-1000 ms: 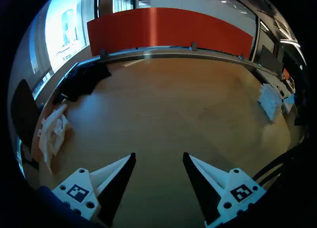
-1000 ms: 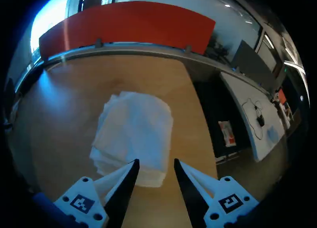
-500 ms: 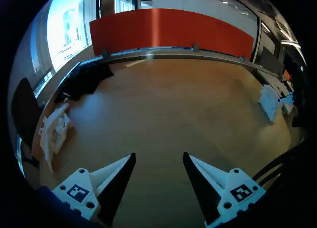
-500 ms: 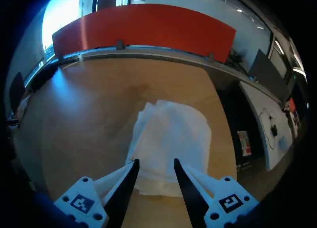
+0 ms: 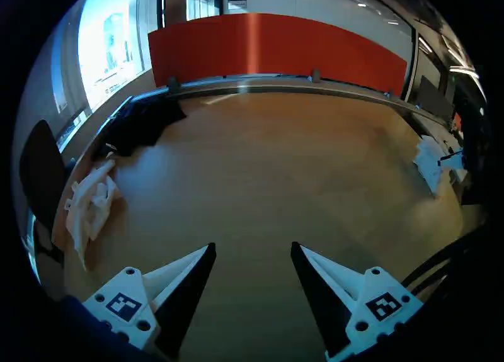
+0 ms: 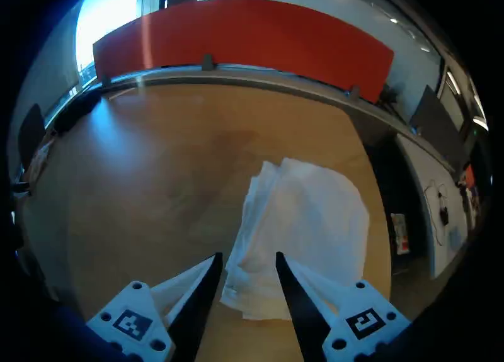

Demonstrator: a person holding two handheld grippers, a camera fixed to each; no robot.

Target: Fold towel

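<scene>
**Folded towel near the table's right edge, both claws empty**

The folded towel [image 6: 305, 226] lies on the wooden table [image 6: 157, 173] near its right edge, just ahead of my right claw [image 6: 247, 256]. Its near corner is hidden behind my right finger. Its left side shows stacked layers, and I cannot tell whether that is one towel or several. In the left gripper view it sits at the table's far right rim, too small and blurred to make out the folds.

I count one folded pile, one crumpled white cloth [image 5: 88, 204] at the table's left edge, and one dark garment [image 5: 142, 119] beyond that, both well apart from the towel. One red partition [image 5: 277, 44] runs along the far side.

Both claws stand parted and grip nothing. The right claw's tips frame the towel's near edge, and I cannot tell whether they touch it. My left claw [image 5: 251, 245] hangs over bare wood.
</scene>
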